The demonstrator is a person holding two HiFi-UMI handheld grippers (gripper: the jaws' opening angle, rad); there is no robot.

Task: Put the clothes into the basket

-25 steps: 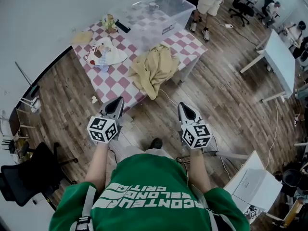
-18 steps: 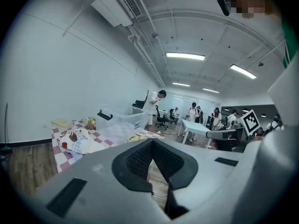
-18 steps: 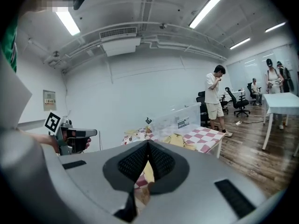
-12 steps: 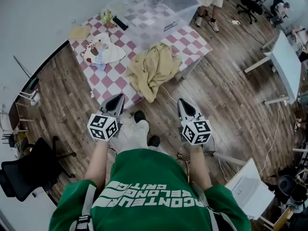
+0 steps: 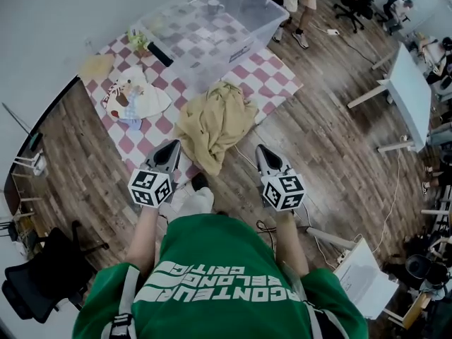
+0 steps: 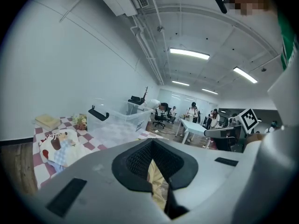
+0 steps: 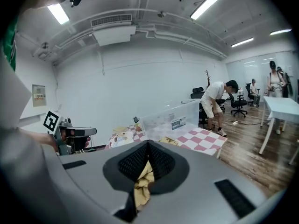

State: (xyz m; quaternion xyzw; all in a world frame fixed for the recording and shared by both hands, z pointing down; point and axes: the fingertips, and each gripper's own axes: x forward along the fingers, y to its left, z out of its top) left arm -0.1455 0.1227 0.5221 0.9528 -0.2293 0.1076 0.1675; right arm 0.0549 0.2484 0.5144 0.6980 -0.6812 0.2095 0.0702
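- Left gripper (image 5: 168, 154) and right gripper (image 5: 265, 157) are pointing tableward, jaws together and empty, likely readying a two-sided pickup.
- Yellow garment (image 5: 214, 122) is lying draped over the table (image 5: 279, 80) edge.
- Clear basket (image 5: 205, 30) is standing behind, open, awaiting clothes.

The person has stepped forward; the tabletop (image 5: 277, 78) and the yellow garment (image 5: 212, 122) now lie closer; the left tool (image 5: 171, 147) and right tool (image 5: 260, 150) have come up to either side of the garment's hanging edge; a shoe (image 5: 200, 182) has moved forward between them.
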